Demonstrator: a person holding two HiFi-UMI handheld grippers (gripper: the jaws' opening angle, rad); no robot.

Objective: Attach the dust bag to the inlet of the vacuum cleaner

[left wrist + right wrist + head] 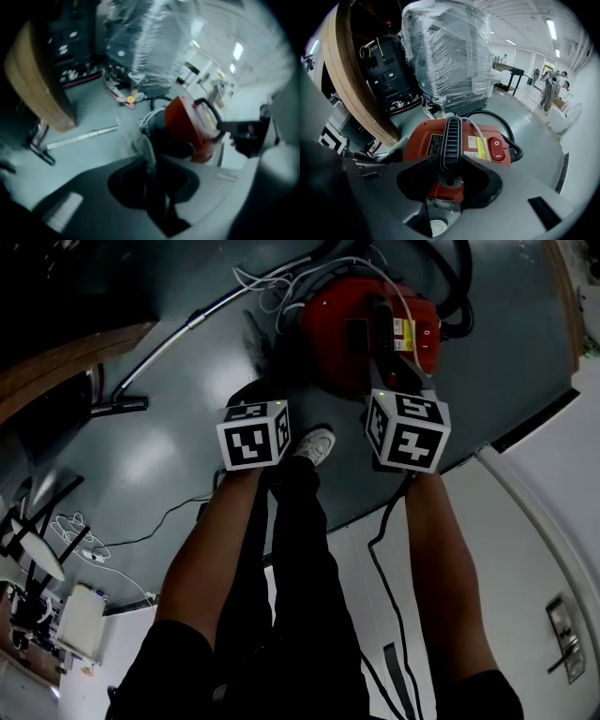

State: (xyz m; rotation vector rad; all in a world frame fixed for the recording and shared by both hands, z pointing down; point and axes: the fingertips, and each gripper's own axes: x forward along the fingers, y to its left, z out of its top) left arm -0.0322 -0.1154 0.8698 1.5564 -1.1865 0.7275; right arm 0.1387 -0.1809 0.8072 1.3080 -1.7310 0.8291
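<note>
The red vacuum cleaner (361, 329) lies on the grey floor just ahead of both grippers. My right gripper (450, 166) is over its front end, and its two jaws press on either side of the black ribbed carrying handle (451, 133). A red switch (497, 149) sits to the right of the handle. A pale round opening (437, 228) shows low down between the jaws. My left gripper (151, 168) is to the left of the vacuum (187, 124), shut on a thin, blurred fold of the grey dust bag (140, 143). The fold sticks up from between the jaws.
A metal wand tube (178, 334) and its floor nozzle (117, 406) lie on the floor to the left. A black hose (455, 282) and white cables (281, 282) lie around the vacuum. A plastic-wrapped load (450, 56) and a curved wooden board (349, 89) stand behind. The person's shoe (314, 444) is between the grippers.
</note>
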